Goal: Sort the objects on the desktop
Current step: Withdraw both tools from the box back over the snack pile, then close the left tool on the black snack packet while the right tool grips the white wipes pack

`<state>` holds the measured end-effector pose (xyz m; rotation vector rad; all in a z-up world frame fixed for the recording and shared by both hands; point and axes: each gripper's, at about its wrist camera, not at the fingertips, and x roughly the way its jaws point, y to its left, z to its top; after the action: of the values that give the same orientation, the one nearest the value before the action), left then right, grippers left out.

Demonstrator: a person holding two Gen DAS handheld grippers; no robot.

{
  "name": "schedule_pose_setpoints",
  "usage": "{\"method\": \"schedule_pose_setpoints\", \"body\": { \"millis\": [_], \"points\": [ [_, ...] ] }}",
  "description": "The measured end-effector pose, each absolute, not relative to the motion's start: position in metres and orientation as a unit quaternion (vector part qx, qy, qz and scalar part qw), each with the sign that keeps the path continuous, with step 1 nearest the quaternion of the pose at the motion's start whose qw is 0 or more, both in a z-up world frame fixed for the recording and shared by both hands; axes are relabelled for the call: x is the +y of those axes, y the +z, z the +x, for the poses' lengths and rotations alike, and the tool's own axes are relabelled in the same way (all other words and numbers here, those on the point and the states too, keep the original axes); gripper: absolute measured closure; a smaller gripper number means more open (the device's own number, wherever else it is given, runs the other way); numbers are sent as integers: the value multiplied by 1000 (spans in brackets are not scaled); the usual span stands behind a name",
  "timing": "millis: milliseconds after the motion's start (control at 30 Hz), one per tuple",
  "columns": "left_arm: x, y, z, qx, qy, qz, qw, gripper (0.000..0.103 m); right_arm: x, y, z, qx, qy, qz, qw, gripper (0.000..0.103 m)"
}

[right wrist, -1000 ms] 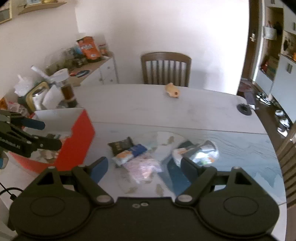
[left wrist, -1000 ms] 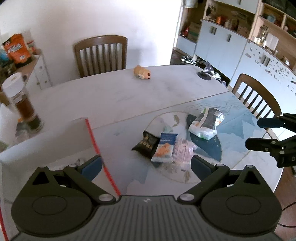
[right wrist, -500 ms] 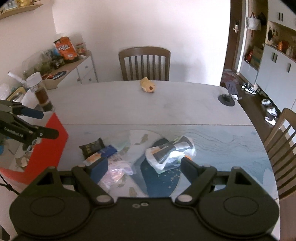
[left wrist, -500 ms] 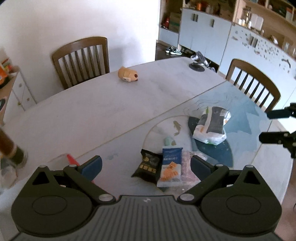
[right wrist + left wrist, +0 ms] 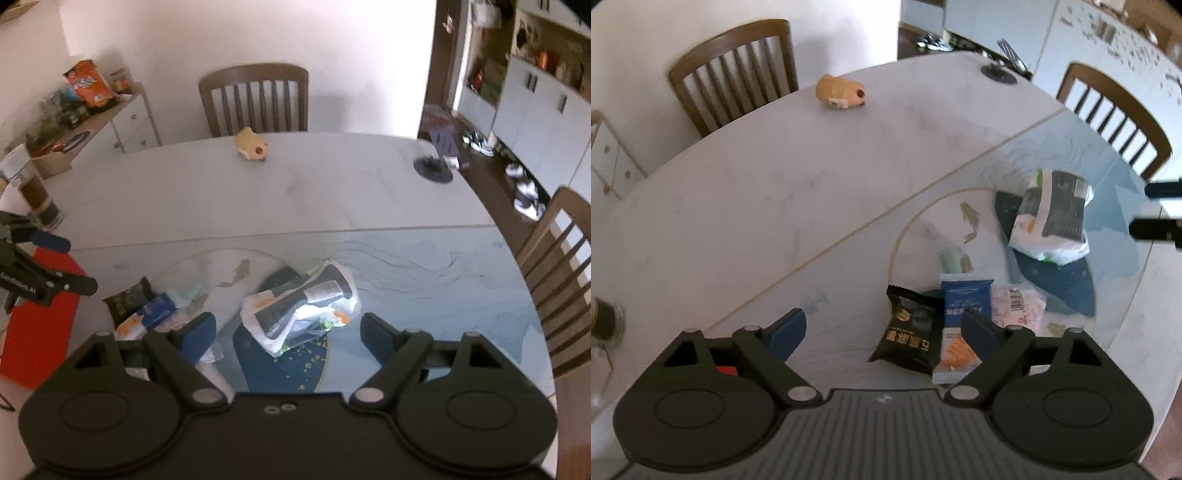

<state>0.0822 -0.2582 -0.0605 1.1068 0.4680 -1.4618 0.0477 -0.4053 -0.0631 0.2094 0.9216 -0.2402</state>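
My left gripper (image 5: 884, 326) is open and empty above the table, just short of a black snack packet (image 5: 910, 330) and a blue-and-orange packet (image 5: 960, 325). A pink packet (image 5: 1019, 304) lies beside them. A white-and-black bag (image 5: 1052, 216) lies further right. My right gripper (image 5: 288, 332) is open and empty, with the white-and-black bag (image 5: 303, 302) between its fingers' line of sight. The small packets (image 5: 147, 308) lie to its left. A red box (image 5: 37, 328) stands at the left, under the left gripper (image 5: 48, 266).
A tan plush toy (image 5: 840, 92) lies at the table's far side near a wooden chair (image 5: 735, 66). A second chair (image 5: 557, 273) stands at the right. A jar (image 5: 35, 188) stands at the left edge. A black round cap (image 5: 434, 168) sits on the far right.
Both grippers have swung right and moved lower toward the packets. The red box has slid out of the left wrist view. The right gripper now centres on the white-and-black bag.
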Motion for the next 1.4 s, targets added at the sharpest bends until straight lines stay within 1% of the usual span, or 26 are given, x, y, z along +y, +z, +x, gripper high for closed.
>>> {"method": "schedule_pose_setpoints", "body": {
  "millis": [33,133,367,700,933,1267,1300,1400],
  "points": [
    [-260,-63,82,199,-625,480,582,18,-408,-66,50,446,-121,105,880,17],
    [-267,-70,81,203,-621,497,571,23,-413,-71,56,452,-126,113,876,17],
    [-284,-86,83,226,-606,520,558,23,-425,-80,66,462,-133,134,867,17],
    [-295,-101,86,237,-595,534,552,23,-441,-97,83,476,-147,171,850,17],
    [-297,-115,87,245,-589,541,548,23,-451,-113,97,478,-159,192,842,17],
    [-304,-125,92,255,-580,542,553,23,-462,-143,119,506,-185,210,815,17],
    [-304,-126,92,255,-579,542,553,23,-462,-146,120,509,-186,210,814,17],
    [-305,-129,93,261,-579,542,550,30,-462,-152,122,513,-186,212,811,17]
  ]
}}
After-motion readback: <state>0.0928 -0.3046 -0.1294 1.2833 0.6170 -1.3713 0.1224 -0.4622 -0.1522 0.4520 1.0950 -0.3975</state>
